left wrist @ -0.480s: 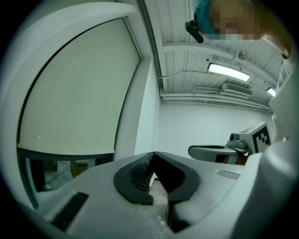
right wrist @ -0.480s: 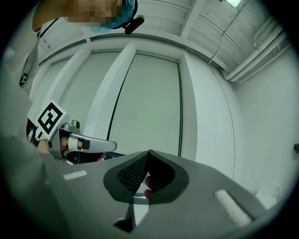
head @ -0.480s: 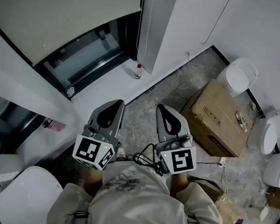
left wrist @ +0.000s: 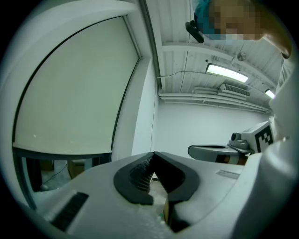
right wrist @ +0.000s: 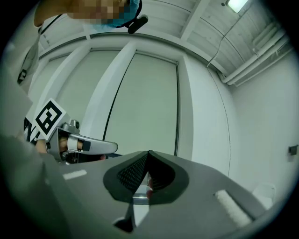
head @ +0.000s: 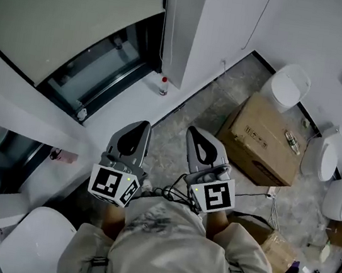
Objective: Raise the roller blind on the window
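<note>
The pale roller blind (head: 63,8) hangs low over the window at the upper left of the head view, with a strip of bare glass (head: 98,71) under its bottom edge. A thin cord (head: 163,42) hangs by the blind's right side. My left gripper (head: 138,128) and right gripper (head: 198,135) are held side by side in front of the person, well short of the window. Both are shut with nothing between the jaws. The left gripper view shows its closed tips (left wrist: 153,154) below the blind (left wrist: 70,93). The right gripper view shows closed tips (right wrist: 148,153) before the blind (right wrist: 142,102).
A small bottle (head: 163,86) stands on the white sill (head: 130,111). A cardboard box (head: 263,140) lies on the floor to the right, with white ceramic fixtures (head: 287,86) behind it. A white seat (head: 37,240) is at the lower left. Cables hang between the grippers.
The head view has shifted slightly, so the room sits a little further left and up. Both grippers stay shut and side by side.
</note>
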Demonstrator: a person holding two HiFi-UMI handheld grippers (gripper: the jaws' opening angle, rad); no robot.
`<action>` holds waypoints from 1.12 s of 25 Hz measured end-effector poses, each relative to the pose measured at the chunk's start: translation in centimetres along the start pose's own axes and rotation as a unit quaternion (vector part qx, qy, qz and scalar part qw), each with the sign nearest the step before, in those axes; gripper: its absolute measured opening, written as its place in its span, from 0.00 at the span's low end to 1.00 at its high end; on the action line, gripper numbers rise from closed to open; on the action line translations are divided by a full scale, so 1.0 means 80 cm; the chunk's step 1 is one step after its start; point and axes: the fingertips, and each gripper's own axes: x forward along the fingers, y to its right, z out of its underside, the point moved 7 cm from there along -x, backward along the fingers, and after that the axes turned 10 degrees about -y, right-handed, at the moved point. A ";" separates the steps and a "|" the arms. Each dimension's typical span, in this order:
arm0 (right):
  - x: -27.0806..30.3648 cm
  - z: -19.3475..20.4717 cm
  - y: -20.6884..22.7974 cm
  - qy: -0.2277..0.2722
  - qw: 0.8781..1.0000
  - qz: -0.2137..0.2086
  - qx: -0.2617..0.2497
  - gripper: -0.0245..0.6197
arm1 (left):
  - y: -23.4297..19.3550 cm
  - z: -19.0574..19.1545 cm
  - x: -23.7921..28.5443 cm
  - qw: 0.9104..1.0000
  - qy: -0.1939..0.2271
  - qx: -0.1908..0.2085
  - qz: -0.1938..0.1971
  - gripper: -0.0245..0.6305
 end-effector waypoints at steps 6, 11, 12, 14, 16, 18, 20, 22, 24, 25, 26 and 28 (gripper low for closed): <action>-0.011 0.018 0.017 -0.027 0.999 -0.017 0.017 0.05 | 0.018 0.002 0.000 1.000 -0.001 0.004 -0.016 0.04; -0.021 0.021 0.033 -0.013 0.999 -0.026 0.037 0.05 | 0.034 0.003 -0.005 0.999 -0.001 0.011 -0.036 0.04; -0.021 0.022 0.037 -0.010 0.999 -0.026 0.042 0.05 | 0.034 0.003 -0.005 0.999 -0.001 0.011 -0.040 0.04; -0.019 0.021 0.043 -0.008 0.999 -0.025 0.044 0.05 | 0.033 0.002 -0.002 0.999 -0.002 0.009 -0.046 0.04; -0.013 0.020 0.046 -0.008 0.999 -0.029 0.038 0.05 | 0.029 0.001 0.003 0.999 -0.001 0.005 -0.048 0.04; -0.002 0.020 0.048 -0.008 0.999 -0.031 0.031 0.05 | 0.020 0.002 0.012 0.999 -0.001 0.005 -0.046 0.04; 0.014 0.022 0.049 -0.010 0.999 -0.030 0.025 0.05 | 0.008 0.003 0.022 0.999 -0.004 0.008 -0.042 0.04; 0.035 0.024 0.049 -0.012 0.999 -0.027 0.020 0.05 | -0.010 0.002 0.033 0.999 -0.005 0.008 -0.039 0.04; 0.059 0.025 0.052 -0.014 0.999 -0.024 0.016 0.05 | -0.030 -0.001 0.048 0.999 -0.007 0.008 -0.036 0.04; 0.071 0.025 0.054 -0.015 0.999 -0.024 0.015 0.05 | -0.039 -0.003 0.055 0.999 -0.009 0.009 -0.034 0.04; 0.082 0.025 0.056 -0.015 0.999 -0.023 0.015 0.05 | -0.047 -0.005 0.061 0.999 -0.010 0.010 -0.034 0.04; 0.105 0.022 0.059 -0.015 1.000 -0.021 0.014 0.05 | -0.066 -0.009 0.073 0.999 -0.010 0.011 -0.032 0.04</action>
